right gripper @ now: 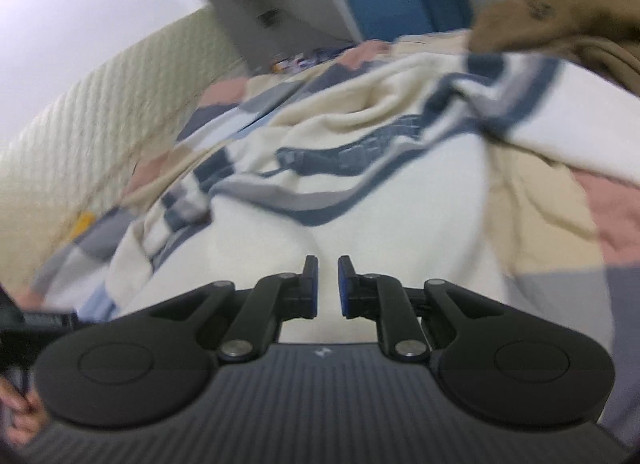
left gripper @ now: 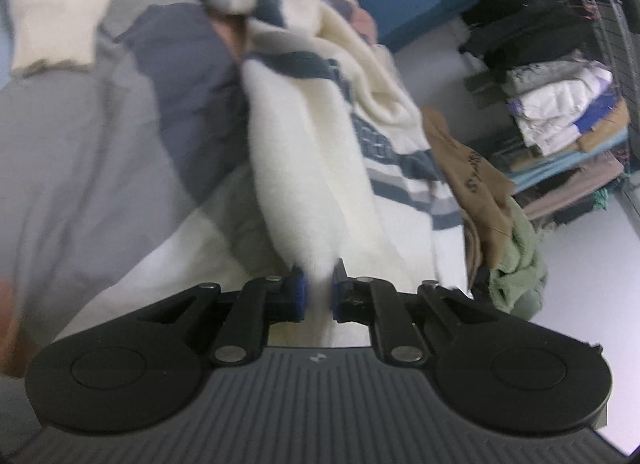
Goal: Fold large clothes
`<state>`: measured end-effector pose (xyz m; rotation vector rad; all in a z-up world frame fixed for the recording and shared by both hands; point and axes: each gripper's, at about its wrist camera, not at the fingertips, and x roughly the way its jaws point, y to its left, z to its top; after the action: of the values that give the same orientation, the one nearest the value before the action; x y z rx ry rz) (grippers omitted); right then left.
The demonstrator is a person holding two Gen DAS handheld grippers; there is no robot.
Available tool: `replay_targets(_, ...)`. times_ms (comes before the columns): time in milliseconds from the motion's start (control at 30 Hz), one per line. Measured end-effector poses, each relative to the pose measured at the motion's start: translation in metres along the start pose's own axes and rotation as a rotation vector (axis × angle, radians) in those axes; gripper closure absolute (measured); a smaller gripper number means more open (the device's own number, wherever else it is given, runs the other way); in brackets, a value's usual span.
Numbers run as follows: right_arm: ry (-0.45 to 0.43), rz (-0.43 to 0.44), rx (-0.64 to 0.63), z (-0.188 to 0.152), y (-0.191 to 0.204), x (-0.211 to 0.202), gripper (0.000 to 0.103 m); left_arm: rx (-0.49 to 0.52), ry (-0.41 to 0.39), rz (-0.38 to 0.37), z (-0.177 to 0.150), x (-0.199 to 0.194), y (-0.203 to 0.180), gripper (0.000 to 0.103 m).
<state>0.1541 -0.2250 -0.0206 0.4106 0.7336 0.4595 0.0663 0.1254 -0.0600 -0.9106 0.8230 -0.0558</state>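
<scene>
Fuzzy cream knit sweater (left gripper: 316, 168) with navy and grey stripes, bunched in soft folds across a patchwork bedspread (right gripper: 600, 224) of pink, tan and grey. Left gripper (left gripper: 318, 291) clamped on a cream fold, cloth pinched between blue pads. Right gripper (right gripper: 328, 284) closed on cream fabric too. Brown garment (left gripper: 472, 180) and green cloth (left gripper: 516, 260) heaped beside. Stacked folded clothes (left gripper: 560, 124) on a rack; quilted pale wall panel (right gripper: 100, 112) behind.

One sweater (left gripper: 304, 168); two grippers (left gripper: 318, 288)
</scene>
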Motion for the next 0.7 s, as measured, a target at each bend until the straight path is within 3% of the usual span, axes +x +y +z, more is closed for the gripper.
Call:
replay_targets(67, -0.019, -0.042, 0.092, -0.001, -0.021, -0.01, 0.082, 0.007, -0.001, 0.024, 0.0, 0.004, 0.003, 0.09)
replay_targets(100, -0.027, -0.072, 0.14, -0.002, -0.032, -0.014, 0.064, 0.002, 0.001, 0.032, -0.001, 0.006, 0.005, 0.09)
replay_targets(167, -0.03, -0.135, 0.229, -0.005, -0.056, -0.019, 0.045, -0.01, 0.005, 0.038, -0.003, 0.009, 0.016, 0.09)
replay_targets(200, -0.032, -0.165, 0.272, -0.006, -0.065, -0.02, 0.044, -0.019, 0.007, 0.042, -0.003, 0.01, 0.018, 0.09)
replay_targets(333, 0.027, -0.183, 0.403, -0.015, -0.088, -0.006, 0.045, -0.017, 0.005, 0.058, -0.007, 0.011, 0.027, 0.09)
replay_targets(567, 0.15, -0.137, 0.432, -0.033, -0.087, 0.038, 0.046, -0.013, 0.012, 0.092, -0.006, 0.021, 0.027, 0.09)
replay_targets(633, 0.151, -0.095, 0.447, -0.033, -0.087, 0.038, 0.057, -0.005, 0.016, 0.096, -0.005, 0.022, 0.025, 0.09)
replay_targets(667, 0.162, -0.061, 0.449, -0.033, -0.085, 0.038, 0.074, -0.001, 0.017, 0.099, -0.005, 0.021, 0.023, 0.09)
replay_targets(700, 0.17, -0.033, 0.442, -0.033, -0.081, 0.036, 0.085, 0.004, 0.017, 0.099, -0.005, 0.02, 0.022, 0.09)
